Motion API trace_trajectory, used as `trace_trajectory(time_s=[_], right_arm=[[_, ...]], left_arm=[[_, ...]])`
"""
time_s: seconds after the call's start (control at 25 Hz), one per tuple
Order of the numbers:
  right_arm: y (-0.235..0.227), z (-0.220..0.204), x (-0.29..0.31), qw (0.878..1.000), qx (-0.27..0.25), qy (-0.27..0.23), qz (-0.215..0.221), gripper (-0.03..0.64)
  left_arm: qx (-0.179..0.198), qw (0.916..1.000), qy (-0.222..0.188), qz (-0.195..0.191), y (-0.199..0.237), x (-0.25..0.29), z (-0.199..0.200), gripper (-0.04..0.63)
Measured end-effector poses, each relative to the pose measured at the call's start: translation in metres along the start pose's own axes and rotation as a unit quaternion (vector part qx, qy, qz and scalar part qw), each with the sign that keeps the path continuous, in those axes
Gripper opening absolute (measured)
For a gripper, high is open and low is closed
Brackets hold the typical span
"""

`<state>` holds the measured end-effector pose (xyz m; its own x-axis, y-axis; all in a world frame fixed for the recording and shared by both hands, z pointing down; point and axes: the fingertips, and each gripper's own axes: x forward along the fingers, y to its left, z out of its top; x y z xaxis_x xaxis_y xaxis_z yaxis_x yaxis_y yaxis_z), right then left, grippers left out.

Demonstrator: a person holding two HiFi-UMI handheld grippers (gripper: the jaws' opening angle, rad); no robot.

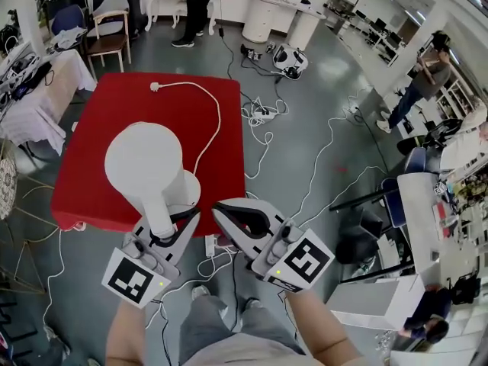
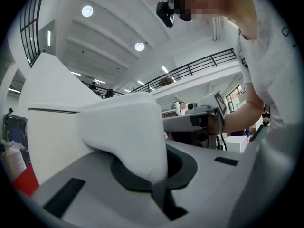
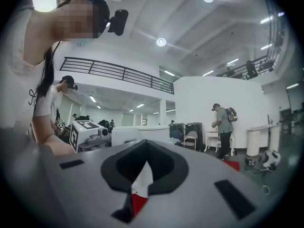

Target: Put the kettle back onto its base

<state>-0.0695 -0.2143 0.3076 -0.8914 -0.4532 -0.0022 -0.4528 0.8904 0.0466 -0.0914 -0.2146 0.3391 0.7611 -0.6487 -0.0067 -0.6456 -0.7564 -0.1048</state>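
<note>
Kettle (image 1: 143, 161) is centre-left in the frame, over the table (image 1: 99, 113), with the base (image 1: 191, 191) poking out at its lower right. The cord (image 1: 216, 120) loops up to the plug (image 1: 155, 87) near the table's top edge. A chair (image 1: 109, 29) sits upper left, behind the table.

"Where's the kettle (image 1: 143, 158)?"

"Over the near part of the red table (image 1: 91, 181). It's white and upright with its round top facing up. Its handle (image 1: 158, 210) points near, clamped in the left gripper's (image 1: 168, 221) jaws."

"And the base (image 1: 189, 191)?"

"It's a white disc on the table, showing at the kettle's right and partly hidden under it. I can't tell if they touch. Its white cord (image 1: 213, 109) runs to a plug (image 1: 155, 87) lying at the far side."
</note>
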Motion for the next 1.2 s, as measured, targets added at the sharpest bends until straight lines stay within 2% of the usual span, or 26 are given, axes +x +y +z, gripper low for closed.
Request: trace_trajectory(time_s=[0.52, 0.84, 1.12, 1.2], right_arm=[[-0.013, -0.036, -0.007, 0.999, -0.003, 0.027, -0.041, 0.008], [-0.020, -0.044, -0.010, 0.998, -0.012, 0.034, -0.048, 0.008], [-0.024, -0.048, -0.011, 0.998, -0.013, 0.038, -0.055, 0.008], [-0.027, -0.048, -0.010, 0.998, -0.012, 0.037, -0.055, 0.008]], left_arm=[[-0.017, 0.9988, -0.002, -0.046, -0.002, 0.033, -0.056, 0.006], [-0.012, 0.9984, -0.002, -0.055, 0.000, 0.049, -0.074, 0.006], [0.014, 0.9974, 0.001, -0.071, -0.004, 0.059, -0.082, 0.006], [0.011, 0.9972, -0.004, -0.073, -0.002, 0.062, -0.083, 0.006]])
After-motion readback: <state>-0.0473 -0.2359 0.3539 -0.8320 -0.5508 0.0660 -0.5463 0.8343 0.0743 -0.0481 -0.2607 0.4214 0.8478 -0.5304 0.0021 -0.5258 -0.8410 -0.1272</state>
